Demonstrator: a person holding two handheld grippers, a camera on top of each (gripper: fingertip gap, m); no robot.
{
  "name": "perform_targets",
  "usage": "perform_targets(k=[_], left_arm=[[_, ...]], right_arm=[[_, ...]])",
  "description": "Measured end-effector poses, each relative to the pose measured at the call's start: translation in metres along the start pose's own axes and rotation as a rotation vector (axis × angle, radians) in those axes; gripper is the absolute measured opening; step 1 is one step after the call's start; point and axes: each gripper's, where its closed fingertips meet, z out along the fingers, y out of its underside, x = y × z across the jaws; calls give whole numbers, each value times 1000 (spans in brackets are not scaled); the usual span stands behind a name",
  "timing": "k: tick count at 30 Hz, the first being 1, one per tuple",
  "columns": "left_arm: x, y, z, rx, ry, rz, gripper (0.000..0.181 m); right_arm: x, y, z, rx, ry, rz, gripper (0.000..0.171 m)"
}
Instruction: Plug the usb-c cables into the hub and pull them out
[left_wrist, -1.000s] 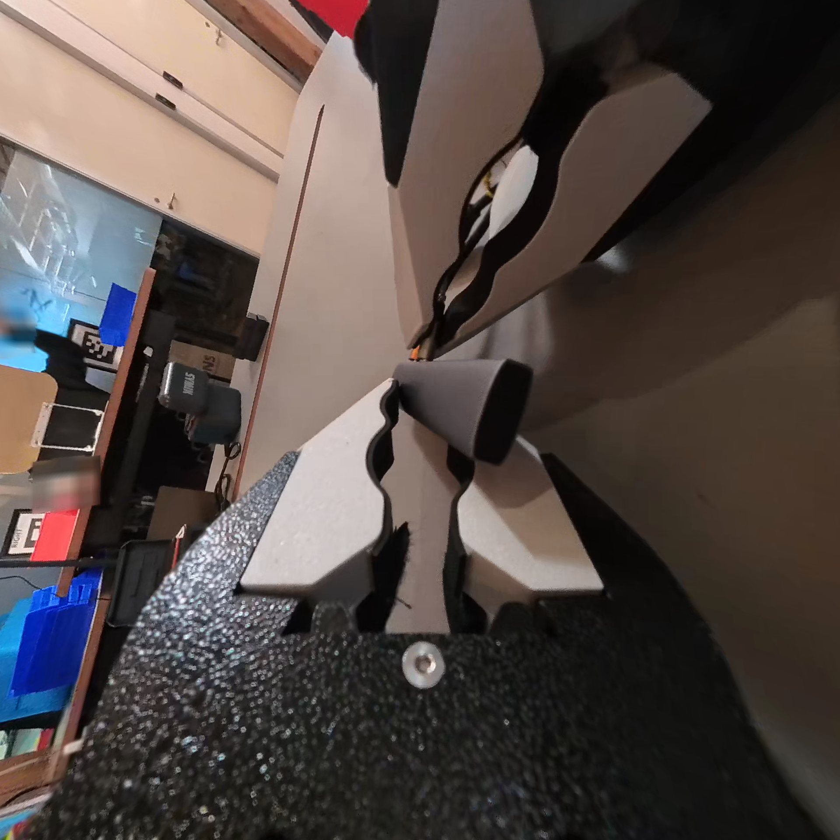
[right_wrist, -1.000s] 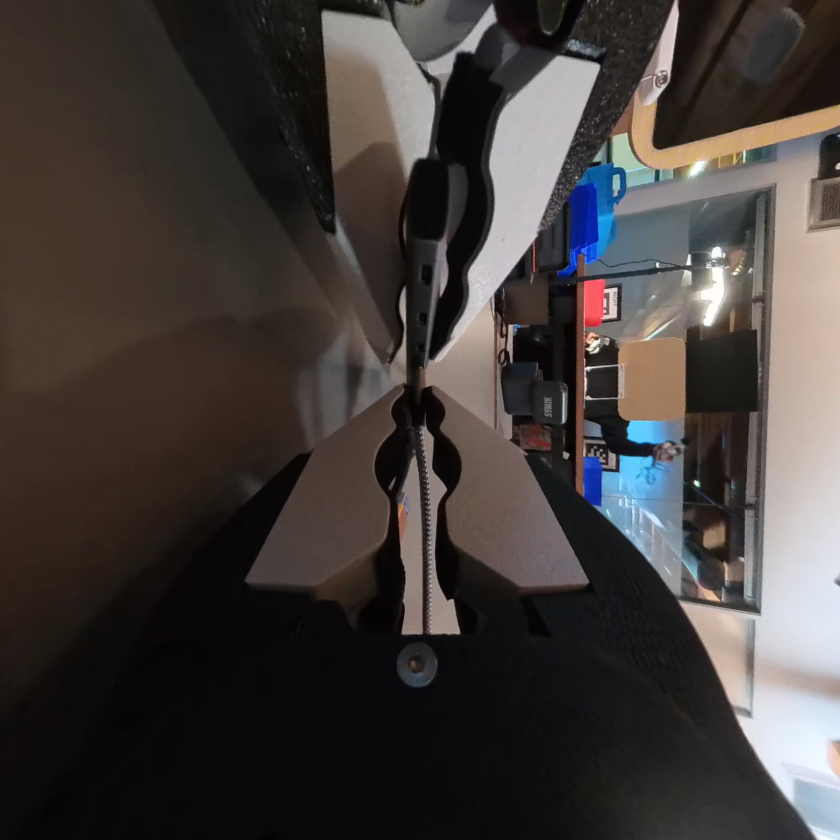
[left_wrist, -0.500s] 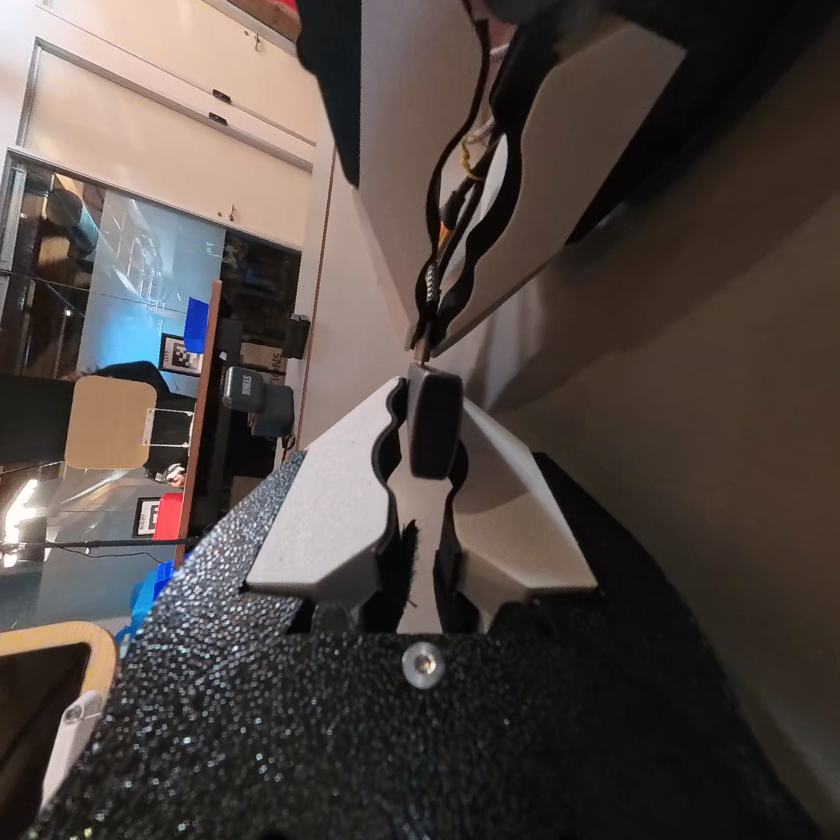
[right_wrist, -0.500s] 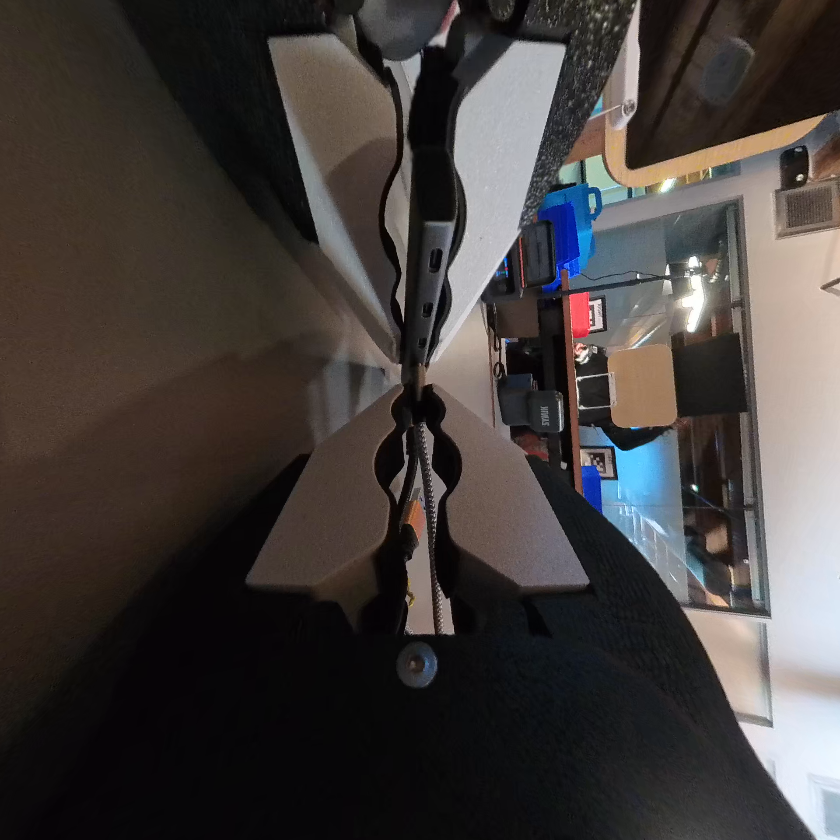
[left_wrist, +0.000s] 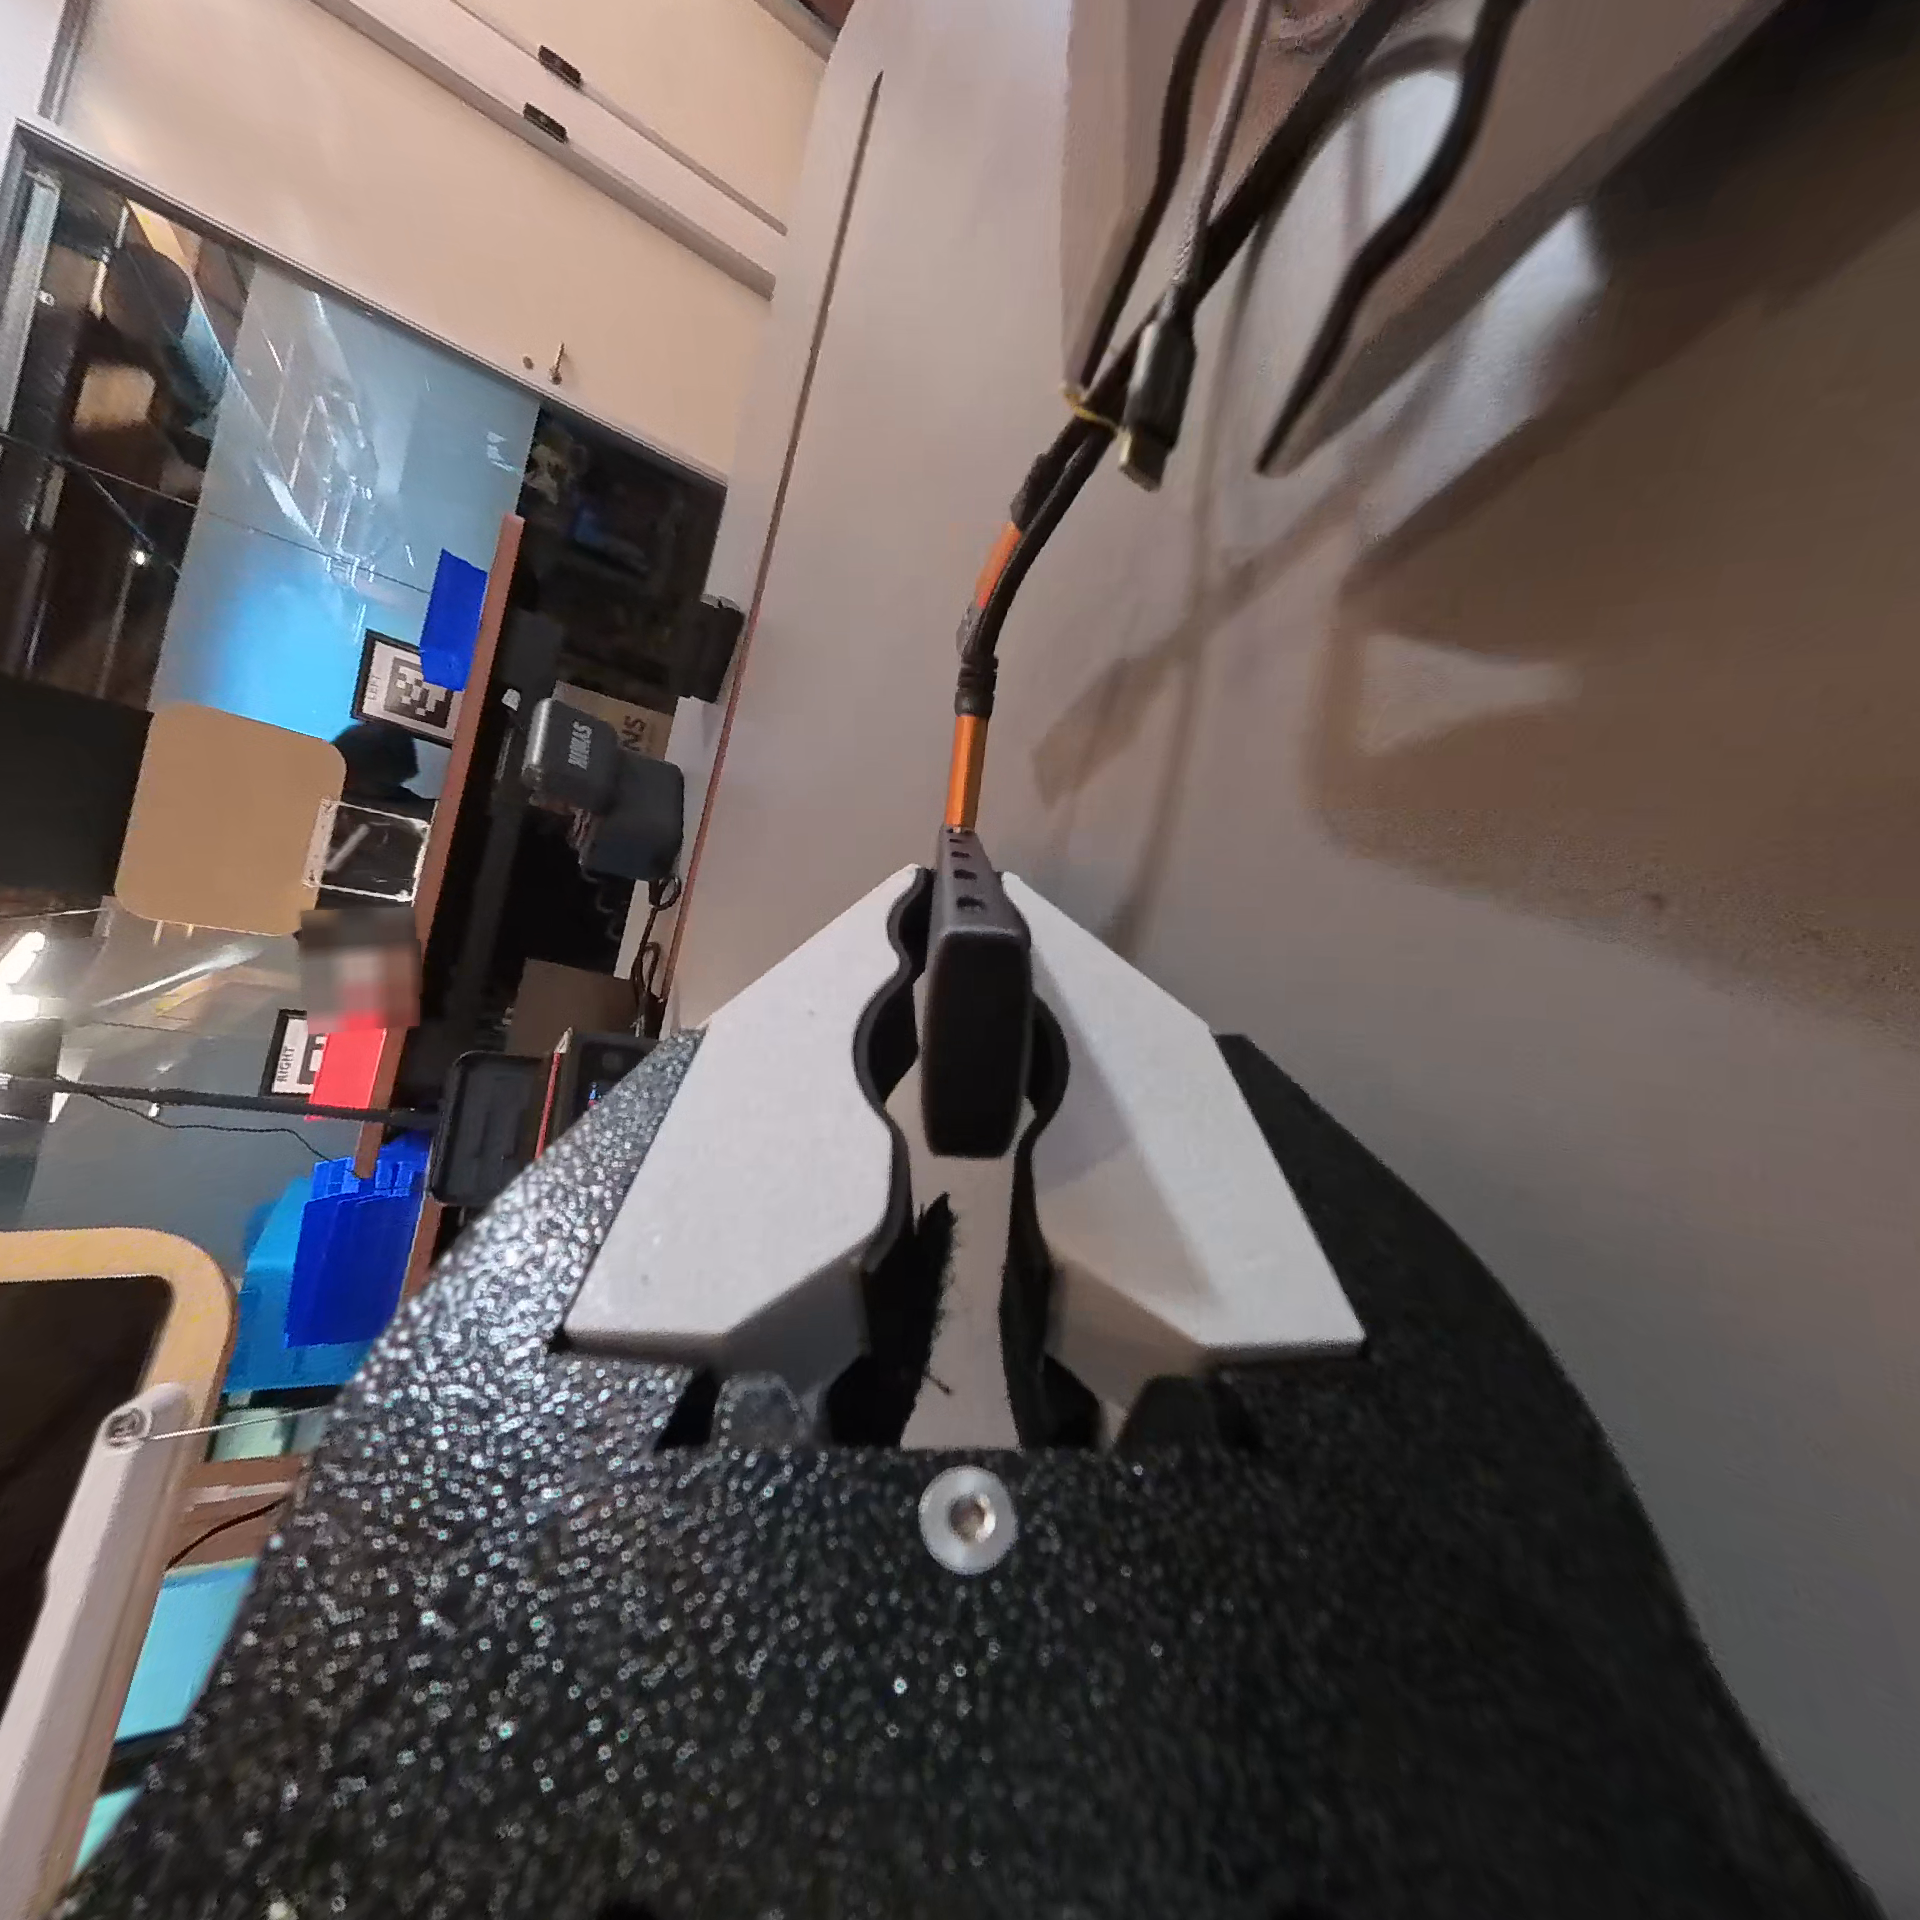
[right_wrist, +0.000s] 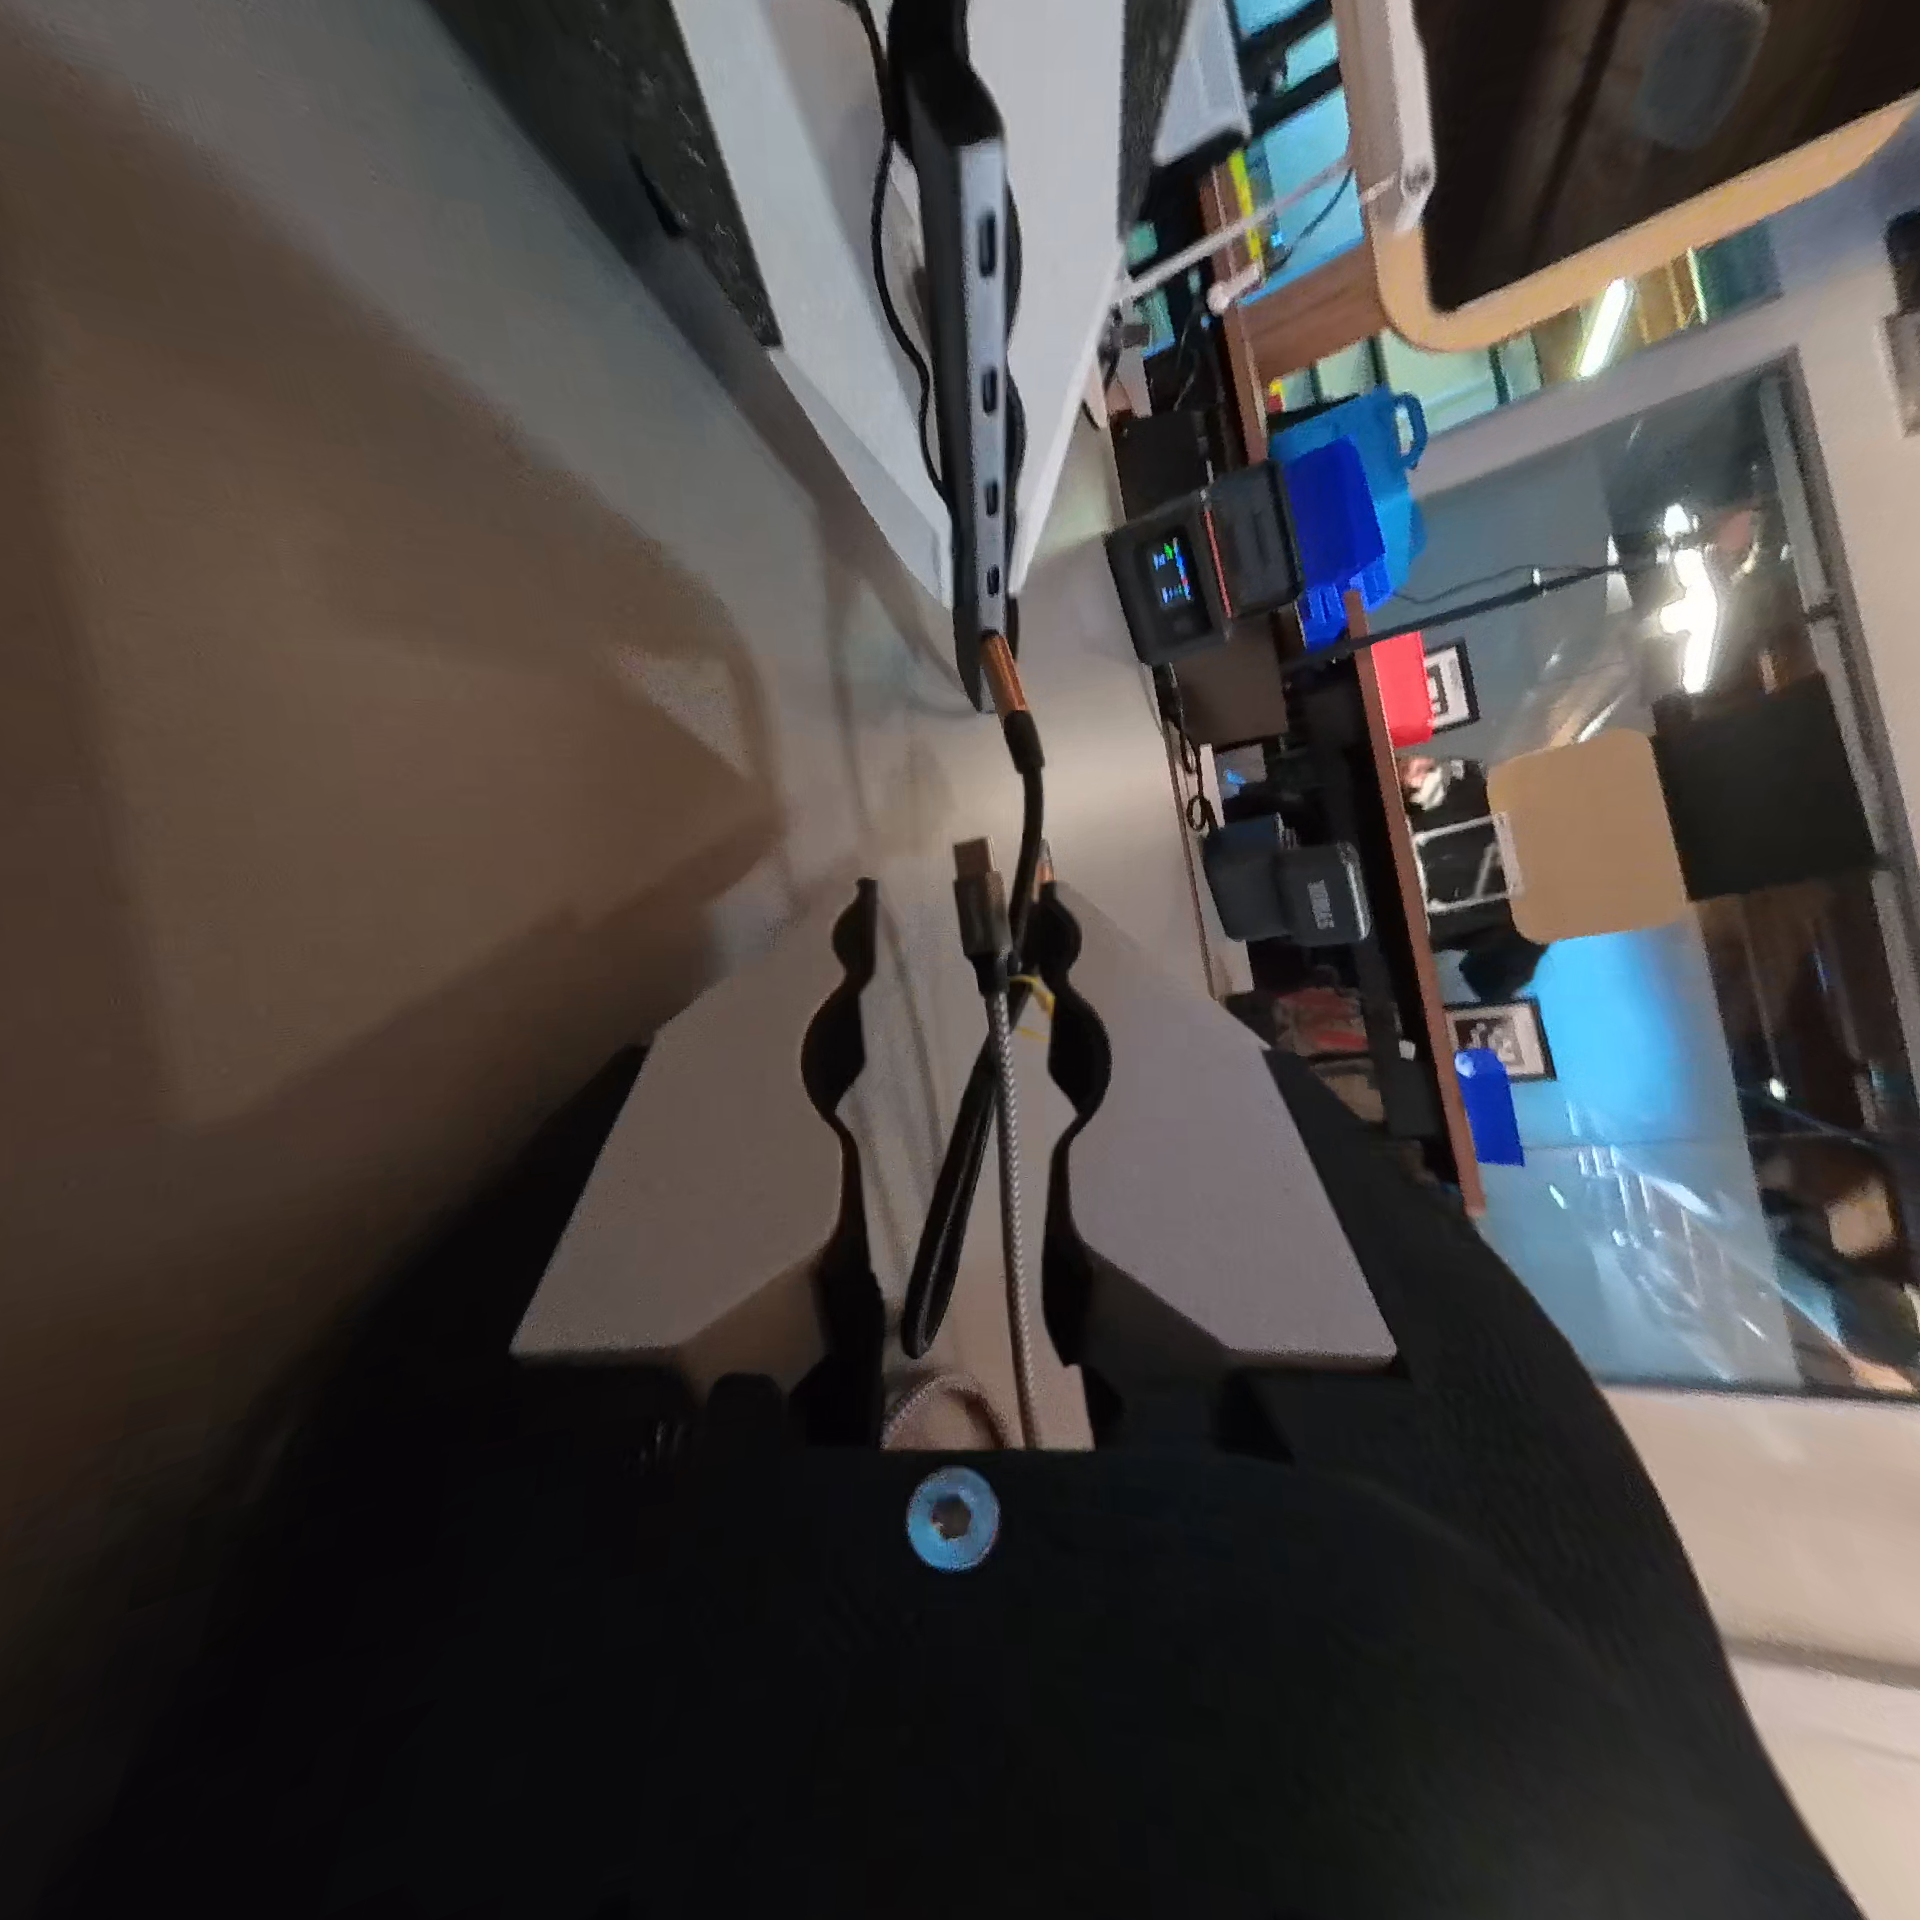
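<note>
My left gripper (left_wrist: 962, 896) is shut on a slim dark grey hub (left_wrist: 975, 1023), which also shows in the right wrist view (right_wrist: 971, 416) with a row of ports along its edge. A black cable with an orange collar (left_wrist: 966, 764) is plugged into the hub's end (right_wrist: 1003, 681). My right gripper (right_wrist: 956, 883) is open and stands back from the hub. A braided cable's plug (right_wrist: 977, 888) lies loose between its fingers (right_wrist: 1070, 1039), apart from the hub. This plug hangs free in the left wrist view (left_wrist: 1153, 400).
Both views are rolled sideways over a pale grey tabletop (left_wrist: 1558, 1143). Beyond the table's far edge are a small black device with a lit screen (right_wrist: 1195, 582), blue bins (right_wrist: 1340, 499), a shelf and a glass wall. There is about 7 centimetres between the tips of the two grippers.
My right gripper has opened and drawn back from the hub. The orange-collared plug stays in the hub's end; the braided plug is now loose. The left gripper still holds the hub.
</note>
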Motion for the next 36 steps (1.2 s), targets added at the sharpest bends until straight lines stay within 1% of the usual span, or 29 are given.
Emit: perform_targets(k=[3,7,10,12,14,17,19,21,23,24,25,27,31,34,36], left_arm=[[0,-1,2,-7,-6,27,8],[3,-2,4,-21,-16,113,8],[4,-5,4,-12,-16,126,8],[0,-4,5,-24,-38,140,8],[-12,2,3,-70,-101,134,9],[-23,12,4,-101,-123,64,8],[-25,15,5,-108,-127,50,9],[-27,15,6,-111,-132,56,8],[-30,16,6,-121,-148,51,8],[-32,17,5,-128,-158,43,8],[-35,19,5,-140,-172,32,8],[-38,23,5,-155,-175,-4,8],[-39,27,7,-176,-176,-32,8],[-42,27,6,-178,-191,-34,8],[-44,31,4,-194,-197,-47,7]], right_arm=[[5,-12,-3,37,11,-30,41],[9,-14,4,31,-30,57,41],[6,-7,11,-17,-40,26,41],[7,0,14,-70,-31,2,40],[10,10,13,-117,-9,-12,36],[14,33,11,-224,15,-36,34],[21,44,12,-283,52,-46,32],[27,50,12,-316,80,-34,32],[27,58,12,-363,71,17,32],[27,63,11,-379,69,41,23],[29,65,8,-395,82,44,2],[38,57,3,-354,132,25,1],[57,37,-11,-260,190,101,1],[59,38,-19,-251,160,211,4],[56,46,-26,-285,128,265,1]])
